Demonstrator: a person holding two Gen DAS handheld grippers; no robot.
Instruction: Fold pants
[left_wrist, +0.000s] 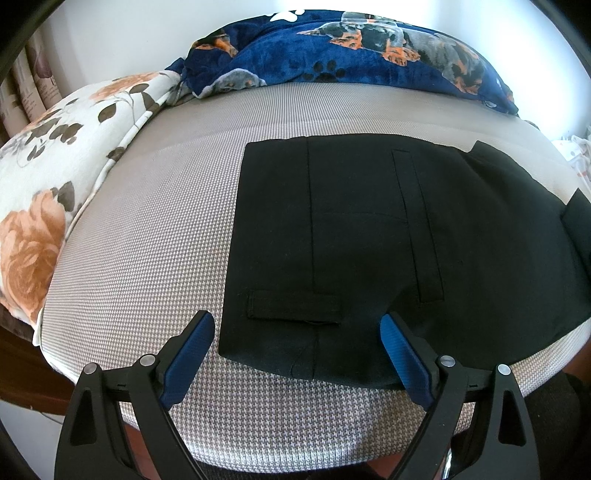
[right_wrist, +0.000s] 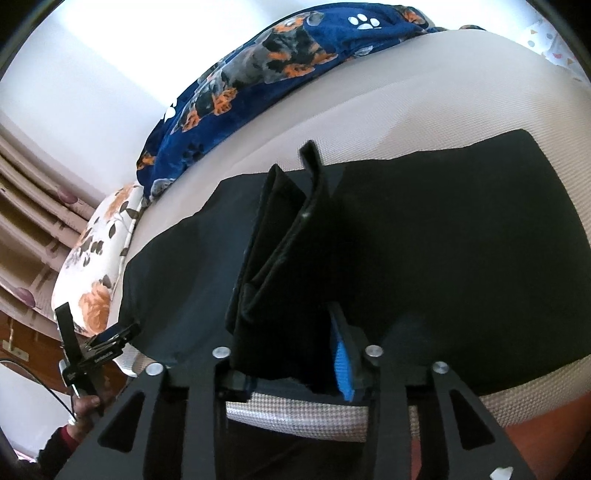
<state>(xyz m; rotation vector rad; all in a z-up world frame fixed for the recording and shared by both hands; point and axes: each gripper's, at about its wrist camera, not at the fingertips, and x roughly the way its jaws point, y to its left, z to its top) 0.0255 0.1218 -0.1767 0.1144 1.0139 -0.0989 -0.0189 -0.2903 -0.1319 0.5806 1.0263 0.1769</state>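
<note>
Black pants (left_wrist: 369, 236) lie flat on the houndstooth bed surface (left_wrist: 147, 258), waist end with a back pocket near the front edge. My left gripper (left_wrist: 297, 334) is open, its blue pads on either side of the waist corner, just above the cloth. In the right wrist view my right gripper (right_wrist: 291, 332) is shut on a bunched fold of the pants (right_wrist: 280, 251), lifted above the rest of the pants (right_wrist: 461, 240). The left gripper (right_wrist: 96, 350) shows at the far left of that view, held by a hand.
A floral pillow (left_wrist: 40, 192) lies at the left of the bed. A blue dog-print blanket (left_wrist: 351, 55) is heaped along the back. The bed's front edge (left_wrist: 277, 443) is close under the left gripper. Curtains (right_wrist: 33, 206) hang at the left.
</note>
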